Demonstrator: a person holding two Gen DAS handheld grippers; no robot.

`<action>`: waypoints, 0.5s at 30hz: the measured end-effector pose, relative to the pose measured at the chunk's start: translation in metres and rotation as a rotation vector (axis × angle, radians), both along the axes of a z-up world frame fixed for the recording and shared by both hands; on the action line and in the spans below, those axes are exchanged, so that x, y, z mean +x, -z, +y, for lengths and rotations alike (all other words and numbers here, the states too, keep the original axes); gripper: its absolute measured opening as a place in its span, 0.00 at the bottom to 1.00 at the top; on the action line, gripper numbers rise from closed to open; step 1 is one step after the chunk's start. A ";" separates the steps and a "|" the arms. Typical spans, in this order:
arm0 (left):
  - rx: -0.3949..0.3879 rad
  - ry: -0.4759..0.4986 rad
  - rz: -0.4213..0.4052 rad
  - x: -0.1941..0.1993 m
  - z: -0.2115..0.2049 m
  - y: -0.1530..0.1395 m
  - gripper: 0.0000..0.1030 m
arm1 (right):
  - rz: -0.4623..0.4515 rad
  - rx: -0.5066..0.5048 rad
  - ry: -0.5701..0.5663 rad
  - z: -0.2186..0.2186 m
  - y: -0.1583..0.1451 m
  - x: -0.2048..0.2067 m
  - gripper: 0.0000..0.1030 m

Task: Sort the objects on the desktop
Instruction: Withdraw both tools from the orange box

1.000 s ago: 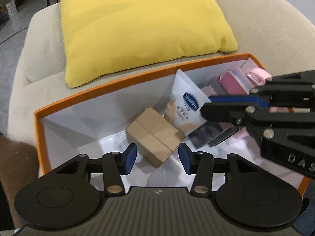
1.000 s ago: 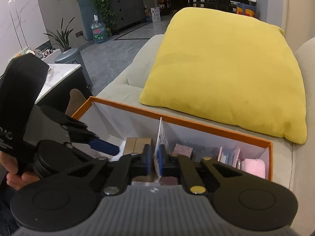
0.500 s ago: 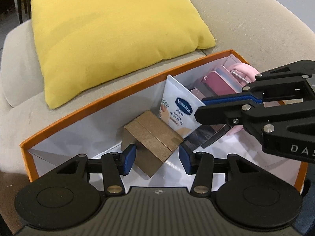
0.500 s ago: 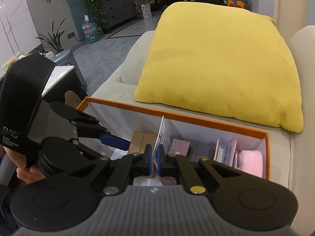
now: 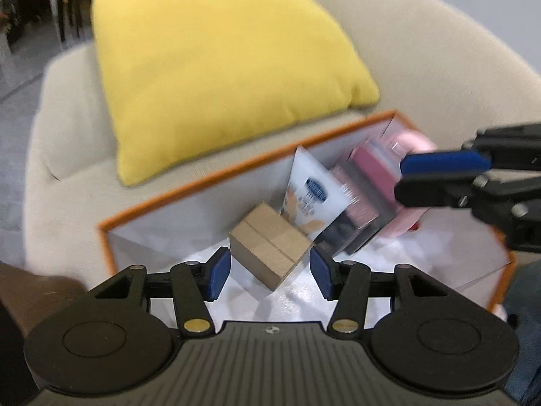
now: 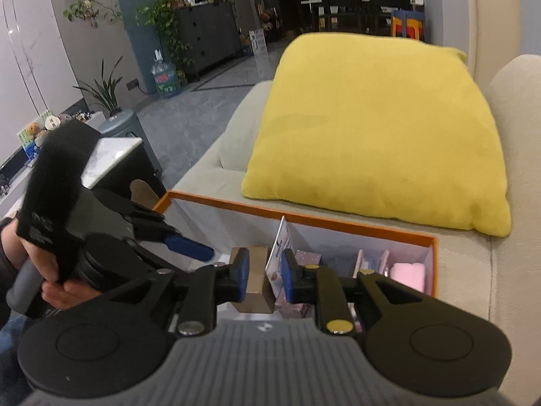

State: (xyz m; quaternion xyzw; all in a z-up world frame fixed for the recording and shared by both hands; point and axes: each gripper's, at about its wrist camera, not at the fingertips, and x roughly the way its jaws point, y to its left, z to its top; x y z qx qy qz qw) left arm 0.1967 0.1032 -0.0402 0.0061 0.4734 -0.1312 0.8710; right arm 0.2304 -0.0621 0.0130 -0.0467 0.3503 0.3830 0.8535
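The white tube (image 5: pixel 312 199), leaning against the rear wall of the orange-rimmed box (image 5: pixel 236 169), carries a dark blue oval brand mark; blur makes its lettering unreadable. White print on the black housing of the left tongs (image 6: pixel 37 228) is too small to read. No other text is legible.

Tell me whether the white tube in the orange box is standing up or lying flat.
Standing, tilted. The white tube rises above the cardboard box and leans toward the pink items inside the orange box.
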 end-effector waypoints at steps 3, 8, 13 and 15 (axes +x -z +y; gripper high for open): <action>0.019 -0.006 -0.062 -0.027 -0.007 -0.030 0.59 | -0.016 0.051 0.006 -0.019 -0.011 -0.020 0.39; 0.076 0.023 -0.178 -0.088 -0.037 -0.063 0.59 | -0.023 0.057 0.026 -0.057 -0.018 -0.065 0.42; 0.094 0.063 -0.205 -0.145 -0.079 -0.066 0.59 | 0.009 0.023 0.100 -0.106 -0.014 -0.107 0.42; 0.091 0.095 -0.193 -0.166 -0.094 -0.059 0.59 | 0.043 0.010 0.131 -0.124 -0.007 -0.125 0.42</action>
